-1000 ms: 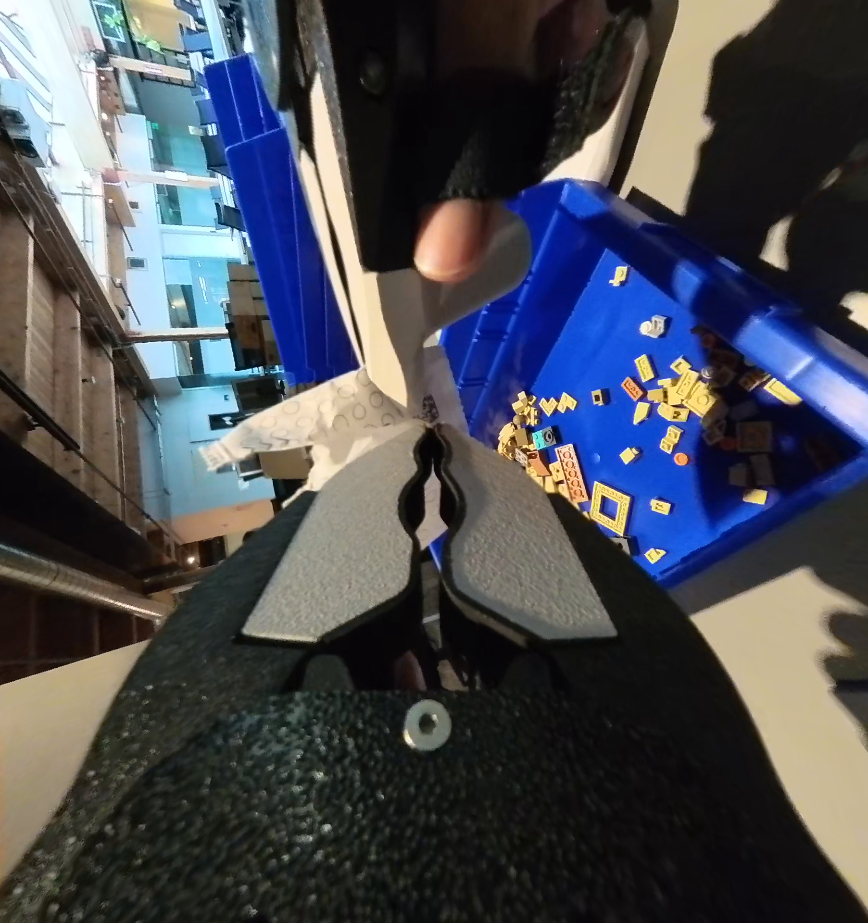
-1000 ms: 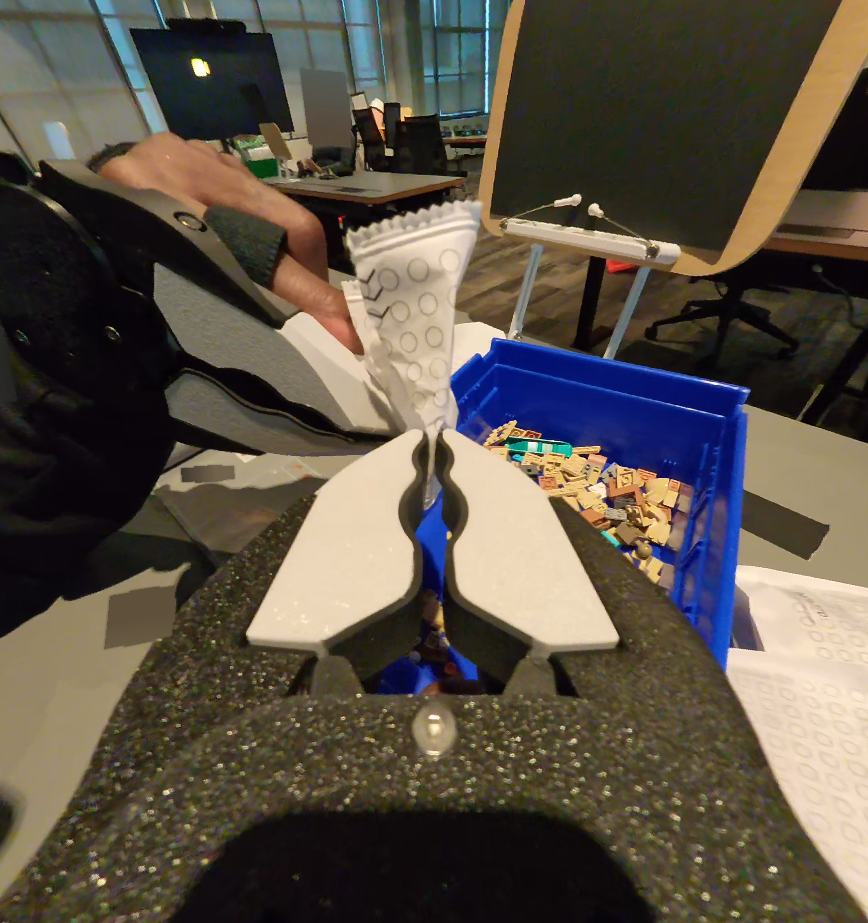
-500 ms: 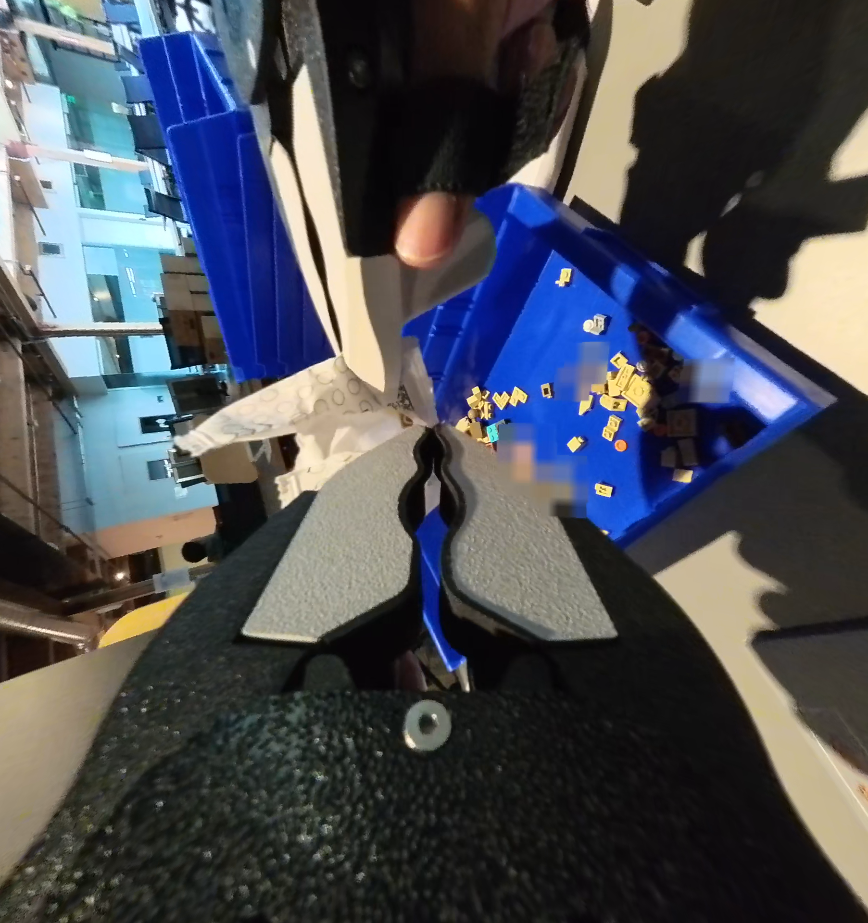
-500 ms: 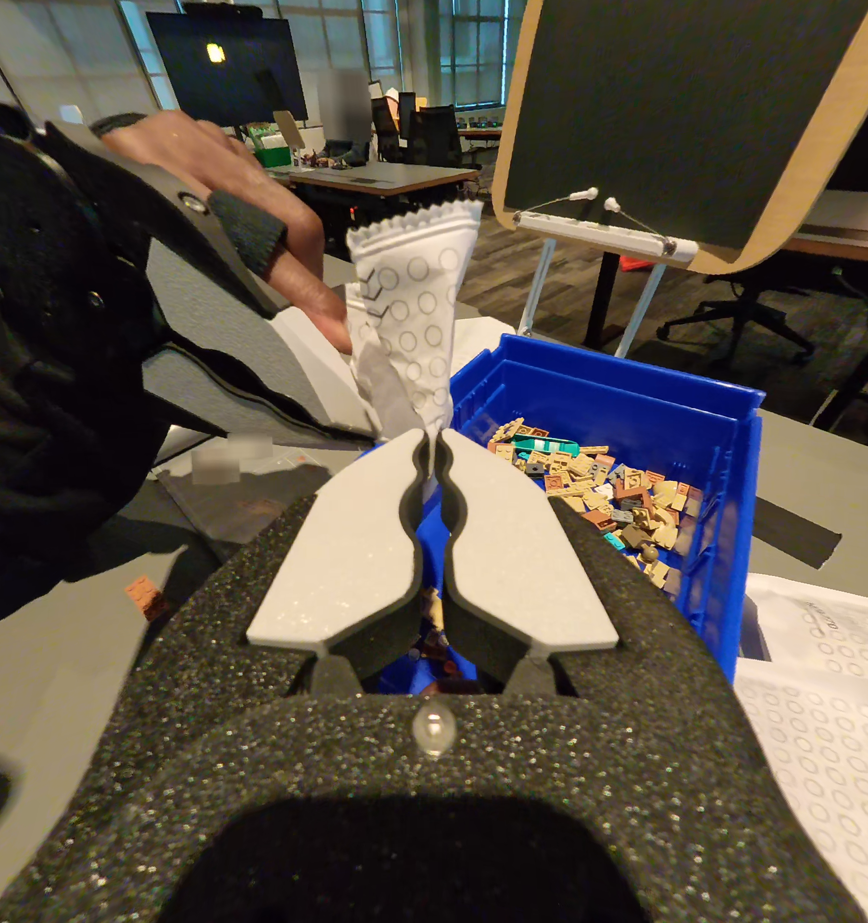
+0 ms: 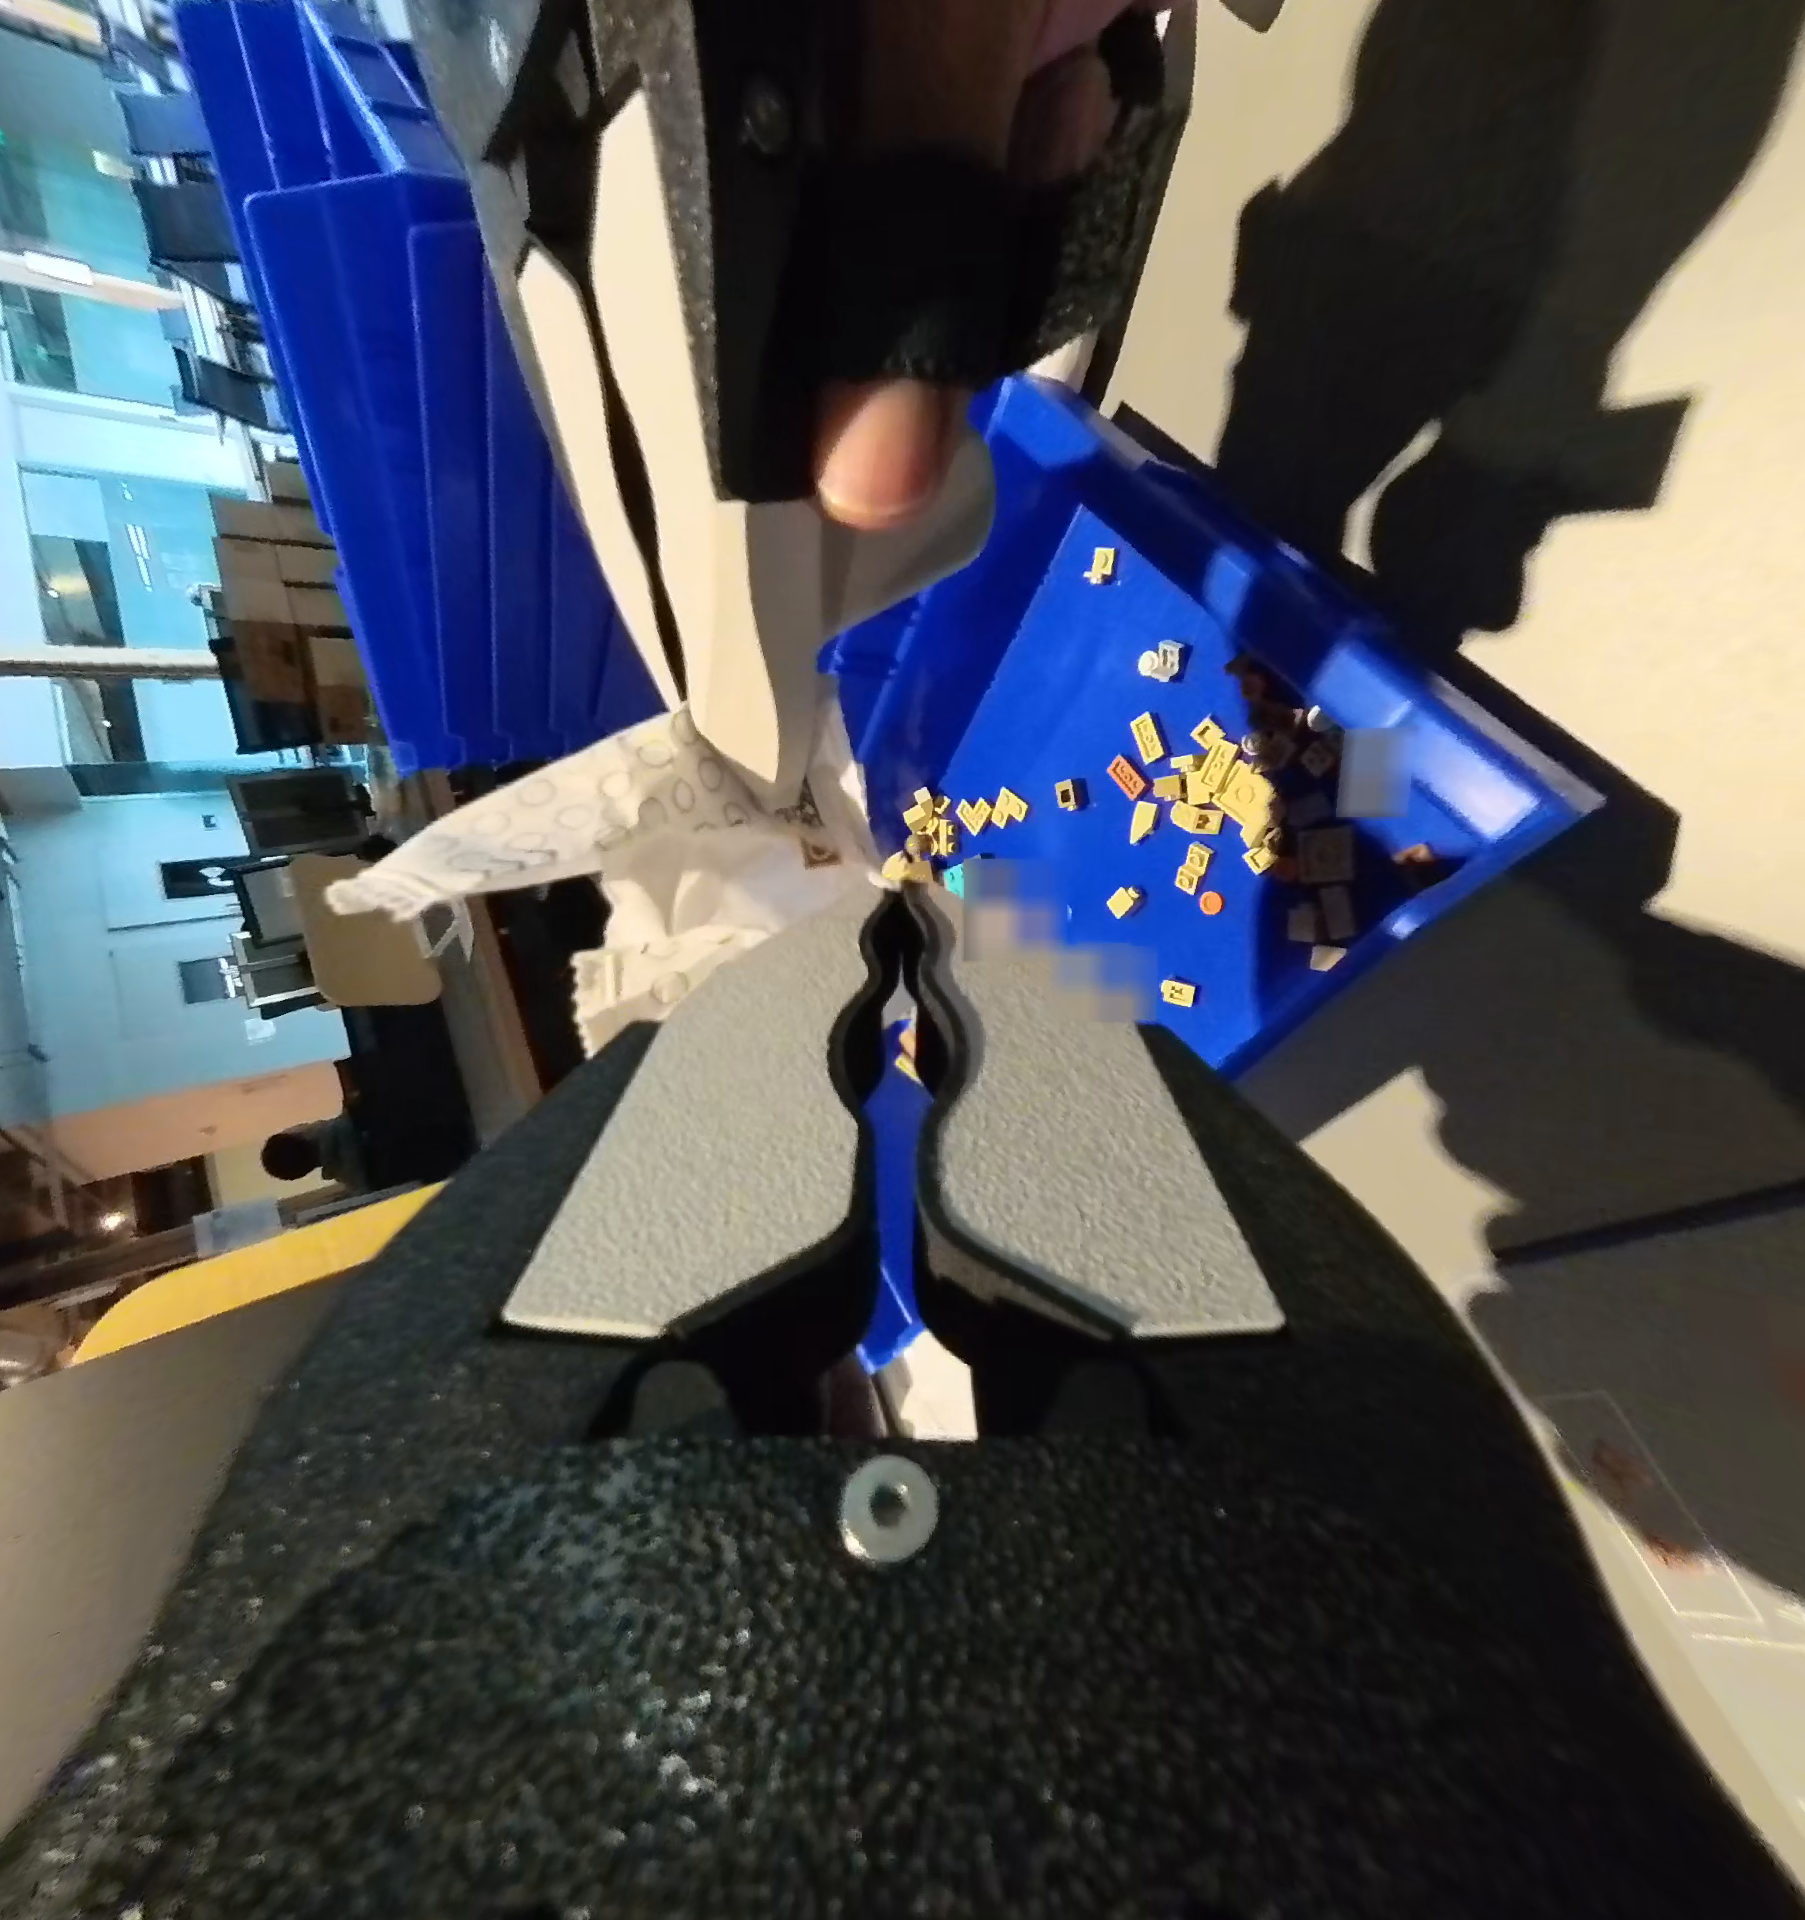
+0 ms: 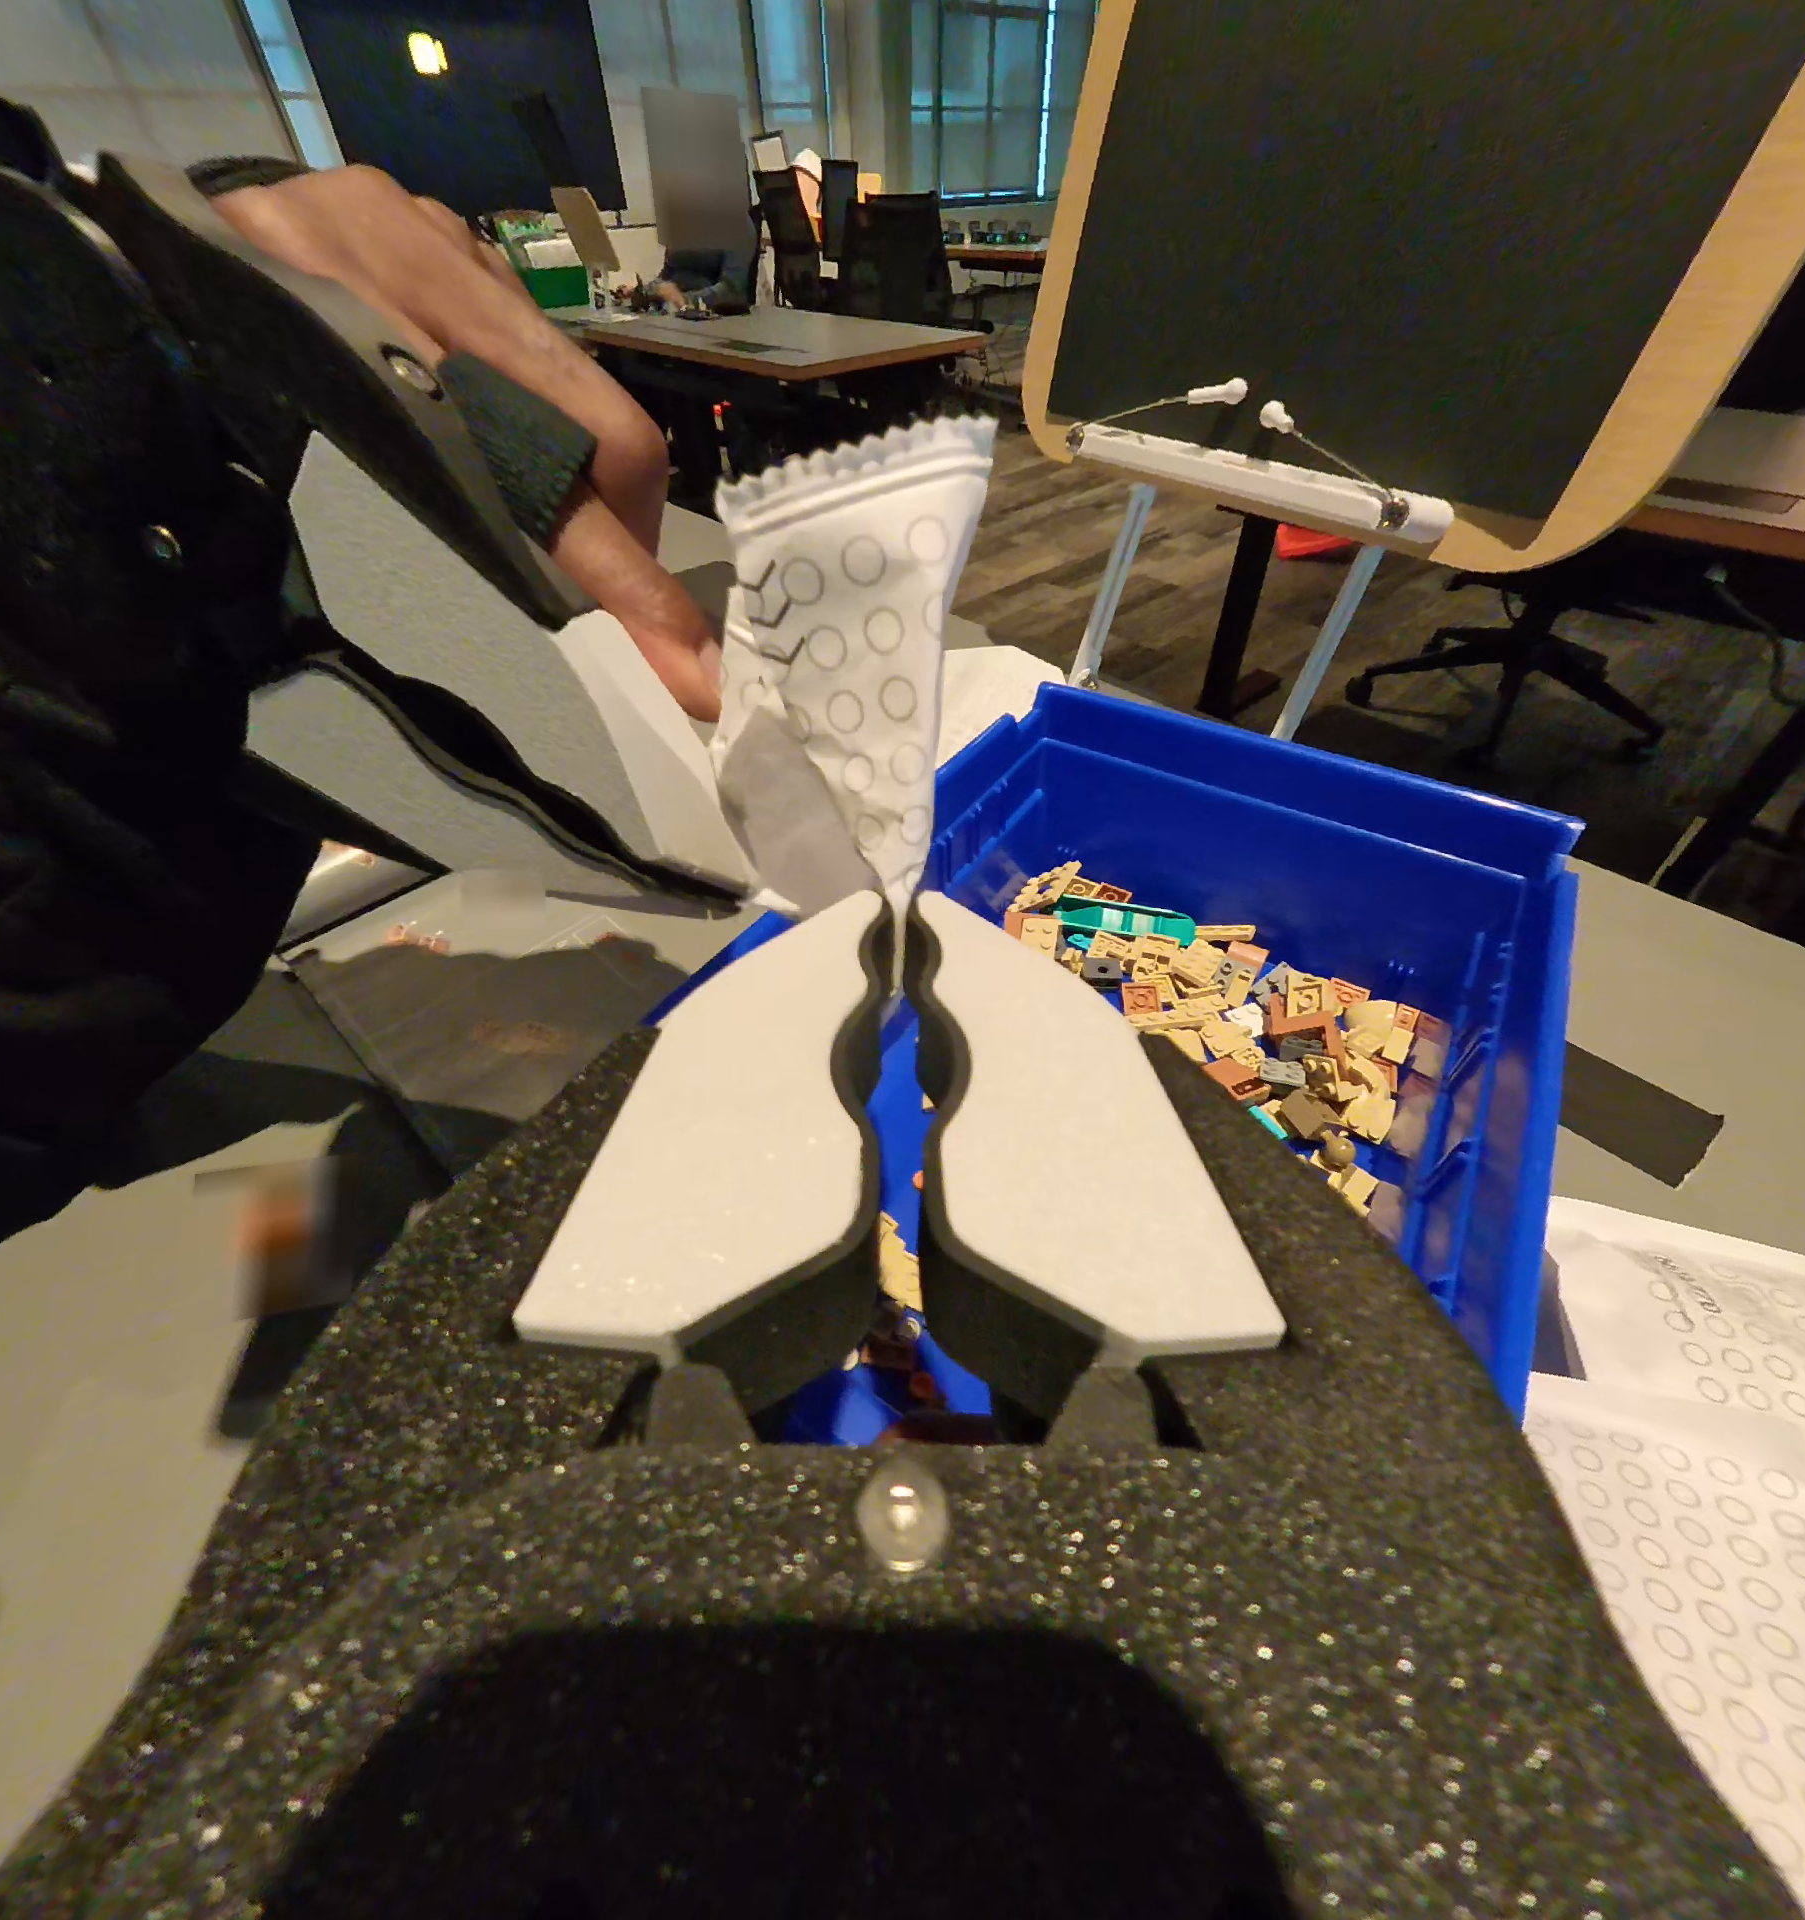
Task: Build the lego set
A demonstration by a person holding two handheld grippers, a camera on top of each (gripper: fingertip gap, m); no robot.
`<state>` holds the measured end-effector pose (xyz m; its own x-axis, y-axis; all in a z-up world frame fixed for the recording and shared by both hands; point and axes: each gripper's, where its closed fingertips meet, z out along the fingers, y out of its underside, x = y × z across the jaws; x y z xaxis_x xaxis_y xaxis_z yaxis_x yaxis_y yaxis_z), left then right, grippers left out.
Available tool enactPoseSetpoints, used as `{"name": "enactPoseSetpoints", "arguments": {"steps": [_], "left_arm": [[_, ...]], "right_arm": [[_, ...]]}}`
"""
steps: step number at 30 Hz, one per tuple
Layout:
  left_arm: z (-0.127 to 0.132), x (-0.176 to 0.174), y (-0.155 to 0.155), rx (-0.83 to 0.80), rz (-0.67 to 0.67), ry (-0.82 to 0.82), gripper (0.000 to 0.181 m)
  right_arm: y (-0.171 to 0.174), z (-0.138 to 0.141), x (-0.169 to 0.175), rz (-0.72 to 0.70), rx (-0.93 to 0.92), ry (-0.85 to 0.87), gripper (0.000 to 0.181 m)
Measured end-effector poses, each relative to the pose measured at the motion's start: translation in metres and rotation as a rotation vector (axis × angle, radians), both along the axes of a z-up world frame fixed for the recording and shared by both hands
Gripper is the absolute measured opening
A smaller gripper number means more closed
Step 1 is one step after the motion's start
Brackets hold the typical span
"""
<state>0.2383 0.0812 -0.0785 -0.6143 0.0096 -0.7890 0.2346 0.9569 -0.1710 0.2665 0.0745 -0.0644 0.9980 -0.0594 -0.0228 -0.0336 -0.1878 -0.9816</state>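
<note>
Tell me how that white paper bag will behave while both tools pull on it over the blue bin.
The white paper bag is probably floppy: it creases and twists between the right tool and left tool. It likely weighs little, since its top stands unsupported. It may tear easily, given its thin, crinkled edge above the blue bin.

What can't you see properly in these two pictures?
- Inside the white bag, right wrist view: the paper hides whether any bricks remain.
- Near end of the blue bin, right wrist view: the right tongs cover it.
- Some bricks, left wrist view: blurred patches cover a few; the rest are too small to tell shapes.
</note>
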Motion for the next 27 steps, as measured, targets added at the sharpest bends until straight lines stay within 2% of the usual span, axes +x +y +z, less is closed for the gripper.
{"name": "enactPoseSetpoints", "arguments": {"steps": [1, 6, 11, 14, 16, 20, 24, 27], "left_arm": [[0.000, 0.000, 0.001, -0.004, 0.000, 0.002, 0.000], [0.004, 0.007, -0.003, -0.056, 0.004, -0.034, 0.000], [0.015, 0.002, -0.010, -0.243, -0.092, -0.018, 0.001], [0.023, -0.007, -0.001, -0.379, -0.121, 0.058, 0.007], [0.026, -0.001, 0.016, -0.461, -0.081, 0.073, 0.011], [0.004, 0.027, 0.050, -0.574, 0.079, 0.161, 0.026], [-0.016, 0.036, 0.038, -0.635, 0.041, 0.239, 0.034], [-0.031, 0.039, 0.039, -0.563, 0.070, 0.259, 0.036]], "right_arm": [[0.000, 0.000, 0.000, 0.000, 0.001, -0.002, 0.000], [-0.001, -0.001, 0.006, -0.005, 0.017, -0.013, 0.000], [-0.005, 0.001, 0.013, -0.008, 0.033, -0.134, 0.000], [-0.008, 0.002, 0.011, 0.027, 0.029, -0.191, 0.001], [-0.010, 0.003, 0.010, 0.044, 0.026, -0.193, 0.001], [-0.013, 0.004, 0.004, 0.090, 0.005, -0.246, 0.000], [-0.013, -0.010, -0.004, 0.178, -0.113, -0.387, 0.001], [-0.012, -0.020, 0.004, 0.175, -0.267, -0.526, 0.001]]}}
